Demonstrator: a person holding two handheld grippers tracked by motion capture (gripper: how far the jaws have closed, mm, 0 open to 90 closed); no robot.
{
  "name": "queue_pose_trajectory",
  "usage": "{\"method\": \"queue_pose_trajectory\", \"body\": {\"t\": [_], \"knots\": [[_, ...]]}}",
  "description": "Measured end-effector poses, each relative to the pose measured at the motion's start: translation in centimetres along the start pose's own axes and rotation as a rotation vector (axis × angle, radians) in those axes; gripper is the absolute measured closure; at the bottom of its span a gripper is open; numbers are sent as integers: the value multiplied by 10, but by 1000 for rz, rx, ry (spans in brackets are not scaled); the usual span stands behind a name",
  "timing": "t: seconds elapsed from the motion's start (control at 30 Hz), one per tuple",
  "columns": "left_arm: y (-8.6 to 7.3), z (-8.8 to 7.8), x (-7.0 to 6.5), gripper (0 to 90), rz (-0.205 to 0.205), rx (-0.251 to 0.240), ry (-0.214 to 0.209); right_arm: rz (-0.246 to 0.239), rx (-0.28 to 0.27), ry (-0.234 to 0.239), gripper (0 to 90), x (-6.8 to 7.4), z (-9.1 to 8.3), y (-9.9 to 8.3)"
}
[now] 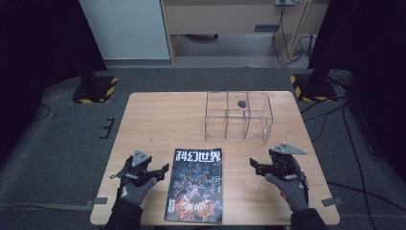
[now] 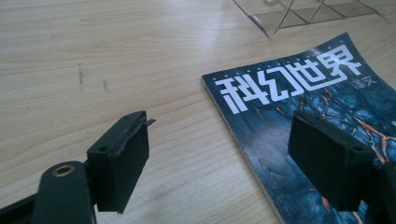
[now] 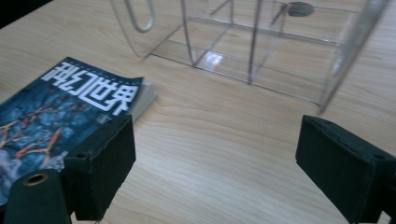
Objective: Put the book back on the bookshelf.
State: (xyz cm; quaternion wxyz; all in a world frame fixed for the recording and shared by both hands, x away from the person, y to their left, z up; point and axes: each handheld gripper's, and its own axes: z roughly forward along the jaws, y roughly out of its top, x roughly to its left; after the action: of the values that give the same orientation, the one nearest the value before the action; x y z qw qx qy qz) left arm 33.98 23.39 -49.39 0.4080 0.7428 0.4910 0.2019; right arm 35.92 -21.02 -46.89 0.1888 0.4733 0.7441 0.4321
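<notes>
A dark magazine (image 1: 197,184) with white characters on its cover lies flat near the table's front edge, between my two hands. My left gripper (image 1: 163,170) hovers just left of it, open and empty; in the left gripper view its jaws straddle the magazine's (image 2: 308,107) spine edge above the table. My right gripper (image 1: 252,164) hangs to the right of the magazine, open with nothing between its pads; the magazine (image 3: 70,107) lies to its left there. A clear acrylic divided box (image 1: 238,115) stands behind on the table.
The clear box (image 3: 261,46) has several compartments and a round hole in its back wall. Bare wooden tabletop (image 1: 158,120) spreads left of the box. Black stands with yellow-striped bases (image 1: 95,88) sit on the floor beyond the table's far corners.
</notes>
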Motion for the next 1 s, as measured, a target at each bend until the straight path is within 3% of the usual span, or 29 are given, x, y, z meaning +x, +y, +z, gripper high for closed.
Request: {"method": "queue_pose_trajectory", "body": {"t": [0.1,0.63,1.0], "knots": [[0,2,-3,199,13,5,-6,-9,0,31,124,10,4,3],[-3,15,-14,210,38,32,-27,-53,20,86,129,52,24,6],[-10,28,-19,236,68,86,-38,-39,47,103,142,69,39,-3]]}}
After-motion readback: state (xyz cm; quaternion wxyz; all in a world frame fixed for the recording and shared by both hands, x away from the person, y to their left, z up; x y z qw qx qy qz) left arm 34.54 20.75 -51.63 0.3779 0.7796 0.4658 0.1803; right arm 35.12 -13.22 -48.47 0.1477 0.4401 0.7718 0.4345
